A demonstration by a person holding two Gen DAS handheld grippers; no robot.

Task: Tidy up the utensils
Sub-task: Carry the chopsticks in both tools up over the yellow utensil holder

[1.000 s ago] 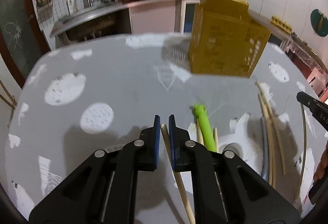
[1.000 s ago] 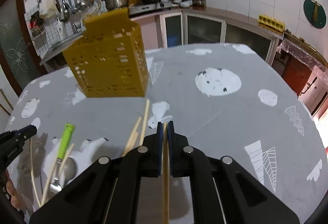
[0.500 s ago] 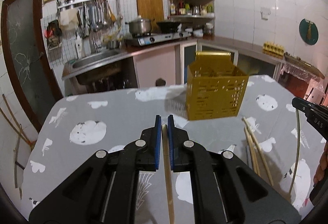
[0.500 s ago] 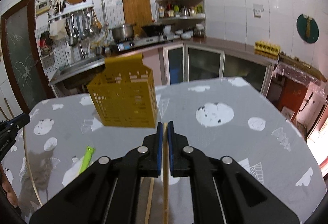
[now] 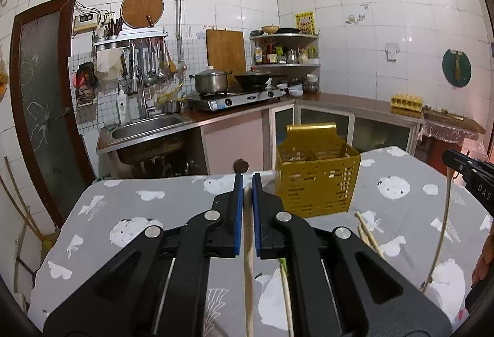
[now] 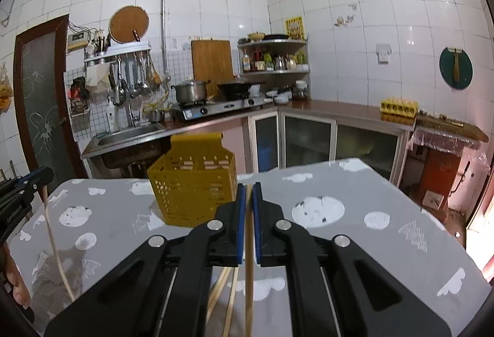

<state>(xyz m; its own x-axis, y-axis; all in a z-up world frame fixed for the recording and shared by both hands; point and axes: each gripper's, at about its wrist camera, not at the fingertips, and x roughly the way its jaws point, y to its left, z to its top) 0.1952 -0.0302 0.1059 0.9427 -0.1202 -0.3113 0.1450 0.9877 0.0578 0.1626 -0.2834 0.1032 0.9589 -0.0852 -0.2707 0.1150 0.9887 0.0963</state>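
Chopsticks lifted in both grippers, holder not yet reached

Chopsticks are the job here. The left gripper (image 5: 247, 182) is clenched on one chopstick (image 5: 248, 260), which runs down between the blue pads and out the bottom of the left wrist view. The right gripper (image 6: 249, 192) is clamped on a second chopstick (image 6: 249, 275) the same way. Both sticks hang tip-down, clear of the table (image 5: 154, 213) as far as I can tell.

The yellow holder (image 5: 318, 179) stands upright on the far side of the table, ahead and to the right of the left gripper, ahead and a bit left of the right one (image 6: 193, 185). Its top is open and split into compartments; pale sticks show through the side slots, so some pieces look to be in already.

Step in hand, I'd say: carry phase — picked up, not dropped in. More chopsticks (image 5: 369, 233) lie on the cloth near the holder's base, plus sth green (image 5: 281, 262) mostly hidden behind the left gripper.

Next move calls for bringing each stick over the holder's open top, tip aimed into a compartment w/ the other sticks, then easing the grip off. Grippers approach the same opening from both sides — one at a time looks safer. A stick catching the rim could tip the light holder.
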